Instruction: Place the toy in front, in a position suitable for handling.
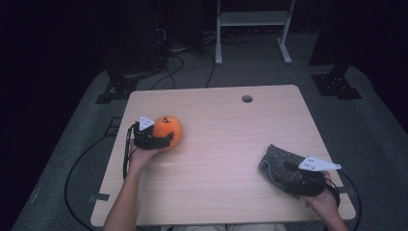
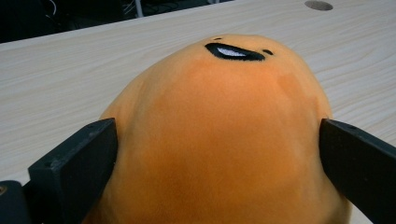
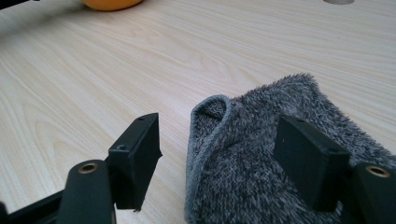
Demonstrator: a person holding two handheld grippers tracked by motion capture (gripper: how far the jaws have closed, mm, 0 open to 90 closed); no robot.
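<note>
An orange plush toy (image 1: 168, 129) with a stitched black mouth lies on the left part of the wooden table (image 1: 221, 144). My left gripper (image 1: 163, 137) has a jaw pressed against each side of the orange plush toy (image 2: 219, 93), shut on it. A fuzzy grey cloth (image 1: 276, 159) lies crumpled near the table's right front. My right gripper (image 1: 284, 173) stands open at its edge. In the right gripper view, one jaw hangs over the grey cloth (image 3: 261, 177) and the other over bare wood beside its folded hem.
A round cable hole (image 1: 247, 98) sits near the table's far edge. Cables trail from both grippers over the table's sides. Dark stands and a white frame (image 1: 252, 29) stand on the floor beyond the table.
</note>
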